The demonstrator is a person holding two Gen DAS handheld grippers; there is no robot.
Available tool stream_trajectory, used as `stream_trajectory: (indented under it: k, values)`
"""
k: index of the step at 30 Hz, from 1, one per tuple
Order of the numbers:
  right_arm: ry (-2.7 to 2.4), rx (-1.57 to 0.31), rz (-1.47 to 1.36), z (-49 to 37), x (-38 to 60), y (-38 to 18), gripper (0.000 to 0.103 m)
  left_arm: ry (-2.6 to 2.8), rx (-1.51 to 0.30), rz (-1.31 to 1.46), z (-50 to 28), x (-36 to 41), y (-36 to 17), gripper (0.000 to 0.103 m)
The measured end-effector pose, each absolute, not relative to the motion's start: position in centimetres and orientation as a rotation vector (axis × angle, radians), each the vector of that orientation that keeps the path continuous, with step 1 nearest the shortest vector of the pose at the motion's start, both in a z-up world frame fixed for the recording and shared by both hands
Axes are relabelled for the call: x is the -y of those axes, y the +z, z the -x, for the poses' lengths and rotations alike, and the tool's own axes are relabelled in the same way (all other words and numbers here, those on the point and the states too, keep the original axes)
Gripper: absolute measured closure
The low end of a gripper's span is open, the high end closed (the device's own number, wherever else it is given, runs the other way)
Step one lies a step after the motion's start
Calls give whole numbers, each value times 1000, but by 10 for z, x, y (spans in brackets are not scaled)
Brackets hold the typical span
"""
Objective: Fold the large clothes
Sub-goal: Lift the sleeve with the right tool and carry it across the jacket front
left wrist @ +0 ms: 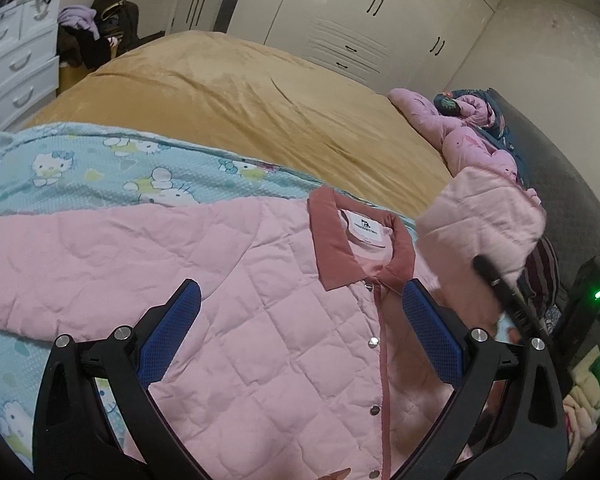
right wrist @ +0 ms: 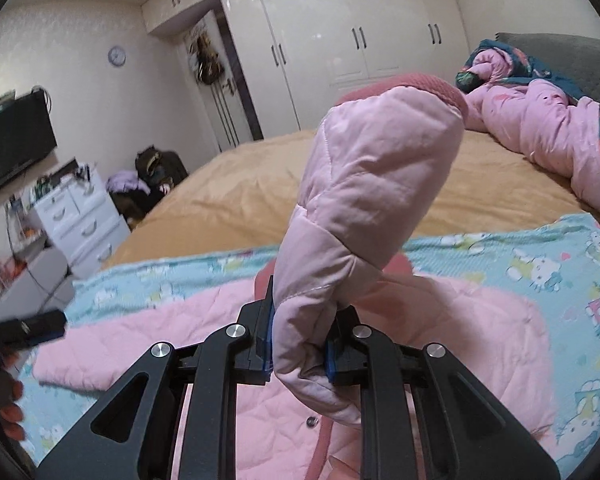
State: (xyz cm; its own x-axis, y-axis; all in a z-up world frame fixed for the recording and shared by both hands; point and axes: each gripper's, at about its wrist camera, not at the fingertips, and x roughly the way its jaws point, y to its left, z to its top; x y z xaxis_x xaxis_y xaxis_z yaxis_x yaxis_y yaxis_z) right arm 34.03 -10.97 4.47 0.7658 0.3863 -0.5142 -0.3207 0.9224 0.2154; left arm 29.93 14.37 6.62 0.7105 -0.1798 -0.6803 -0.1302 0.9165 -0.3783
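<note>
A pink quilted jacket (left wrist: pixel 228 280) with a darker pink collar (left wrist: pixel 360 240) and snap buttons lies front up on a light blue cartoon-cat sheet (left wrist: pixel 100 164). My left gripper (left wrist: pixel 300 320) is open and empty, its blue pads (left wrist: pixel 180 328) spread just above the jacket's chest below the collar. My right gripper (right wrist: pixel 300 344) is shut on the jacket's sleeve (right wrist: pixel 364 200) and holds it raised above the jacket body (right wrist: pixel 480 340), cuff end up. That lifted sleeve (left wrist: pixel 488 220) and the right gripper's finger show at the right of the left wrist view.
The bed has a mustard-yellow cover (left wrist: pixel 240 92). A bundled pink and dark floral quilt (right wrist: pixel 540 120) lies by the grey headboard (right wrist: pixel 572 56). White drawers (right wrist: pixel 80 216), a clothes pile (right wrist: pixel 152 176), a wall television (right wrist: pixel 12 148) and white wardrobes (right wrist: pixel 340 40) surround the bed.
</note>
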Motion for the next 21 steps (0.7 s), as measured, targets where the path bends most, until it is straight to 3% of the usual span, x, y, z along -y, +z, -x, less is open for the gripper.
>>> stream_trajectory:
  k: [14, 17, 18, 21]
  values:
    - [409, -740, -74, -338, 68, -38, 81, -45, -827, 458, -303, -146, 37, 9]
    - [439, -771, -87, -334, 65, -51, 71, -65, -837, 455, -306, -139, 32, 9]
    - [446, -784, -90, -332, 65, -55, 62, -68, -842, 453, -308, -137, 31, 9]
    - [477, -816, -104, -326, 65, -61, 48, -109, -867, 455, -315, -125, 26, 9]
